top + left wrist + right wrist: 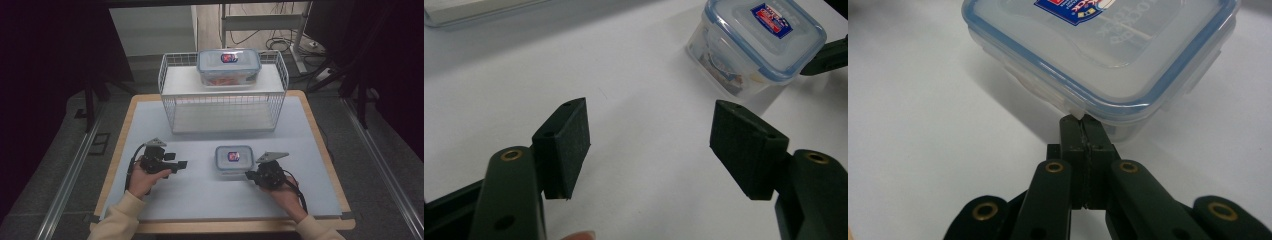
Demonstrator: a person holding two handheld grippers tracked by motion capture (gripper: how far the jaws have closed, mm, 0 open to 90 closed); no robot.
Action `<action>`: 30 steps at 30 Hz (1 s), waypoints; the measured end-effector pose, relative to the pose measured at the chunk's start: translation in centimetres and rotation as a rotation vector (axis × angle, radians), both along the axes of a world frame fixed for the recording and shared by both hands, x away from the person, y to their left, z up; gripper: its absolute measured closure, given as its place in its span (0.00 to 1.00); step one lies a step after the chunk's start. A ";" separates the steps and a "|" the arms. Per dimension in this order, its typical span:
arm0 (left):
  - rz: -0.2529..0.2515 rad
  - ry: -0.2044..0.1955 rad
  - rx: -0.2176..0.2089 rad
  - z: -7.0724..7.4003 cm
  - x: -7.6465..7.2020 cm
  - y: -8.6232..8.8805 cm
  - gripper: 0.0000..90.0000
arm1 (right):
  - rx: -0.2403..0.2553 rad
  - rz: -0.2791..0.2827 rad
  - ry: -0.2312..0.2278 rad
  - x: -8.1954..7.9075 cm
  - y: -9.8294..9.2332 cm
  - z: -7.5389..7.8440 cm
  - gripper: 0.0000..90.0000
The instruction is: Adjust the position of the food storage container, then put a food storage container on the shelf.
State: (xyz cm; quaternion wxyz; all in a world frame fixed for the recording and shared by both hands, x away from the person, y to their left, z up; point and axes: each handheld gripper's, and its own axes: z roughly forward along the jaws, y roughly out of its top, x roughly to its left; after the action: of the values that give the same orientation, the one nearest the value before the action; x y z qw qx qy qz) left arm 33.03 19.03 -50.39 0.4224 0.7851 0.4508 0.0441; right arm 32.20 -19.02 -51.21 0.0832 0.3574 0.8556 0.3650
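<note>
Although looking settled, worth watching the small lidded box [234,160]: flat on the white table [200,200], front middle, well forward of the wire rack [170,100] and the larger box [229,66] on its upper shelf. Lid seated, blue seal all round, nothing holding the base down.

At its near corner, right gripper [1081,120] with jaws pressed fully together, tips just under the lid's rim and against a latch flap [1073,111]. Cannot tell whether pinching a sliver of that flap or merely touching it.

Likely trouble from here:
- Pushing on with closed tips probably slides the light box across the smooth top rather than lifting the flap; no brace on the far side.
- Prying upward at one corner could tip the box onto its opposite edge, or let the tips slip off the rim and jab the wall.
- Popping one latch alone may leave the lid skewed.

Farther out, left gripper [182,164] to the box's left and apart from it, jaws spread wide, nothing between them. Too far off to steady the box; closing in late, or bumping it sideways, would add to the skid.
</note>
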 end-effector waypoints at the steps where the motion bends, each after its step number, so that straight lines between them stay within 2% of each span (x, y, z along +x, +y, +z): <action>1: 0.000 0.000 0.000 0.0 0.0 0.0 0.36 | -0.001 0.003 0.000 -0.1 0.0 0.0 0.99; 7: 0.017 -0.008 -0.012 0.3 -0.2 0.0 0.35 | 0.014 0.013 0.001 -0.6 -0.8 0.7 0.99; 11: 0.037 -0.002 -0.028 0.6 -0.3 -0.4 0.31 | 0.038 -0.022 0.004 -0.4 -2.7 1.2 0.99; 14: 0.042 -0.002 -0.021 0.7 -0.4 -0.8 0.29 | 0.073 -0.053 0.026 0.0 -4.2 1.5 0.98; 17: 0.058 -0.021 -0.018 0.8 -0.6 -1.1 0.29 | 0.095 -0.055 0.034 0.4 -4.9 1.7 0.95; 20: 0.060 -0.022 -0.020 0.9 -0.7 -1.3 0.28 | 0.116 -0.043 0.045 0.7 -5.2 1.9 0.82; 25: 0.048 0.003 -0.029 0.8 -0.5 -2.2 0.26 | 0.162 -0.032 0.061 1.0 -5.4 2.2 0.59; 27: 0.064 0.001 -0.034 0.8 -0.3 -2.7 0.24 | 0.180 -0.035 0.070 1.1 -5.4 2.4 0.50; 30: 0.060 0.014 -0.055 0.7 -0.1 -3.5 0.22 | 0.221 -0.031 0.085 1.5 -5.6 2.4 0.46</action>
State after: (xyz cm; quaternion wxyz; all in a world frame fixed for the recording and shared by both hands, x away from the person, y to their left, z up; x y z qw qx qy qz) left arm 32.97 15.50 -49.65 0.4389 0.7597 0.4783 0.0388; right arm 33.72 -24.64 -48.77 0.0125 0.3930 0.8073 0.4401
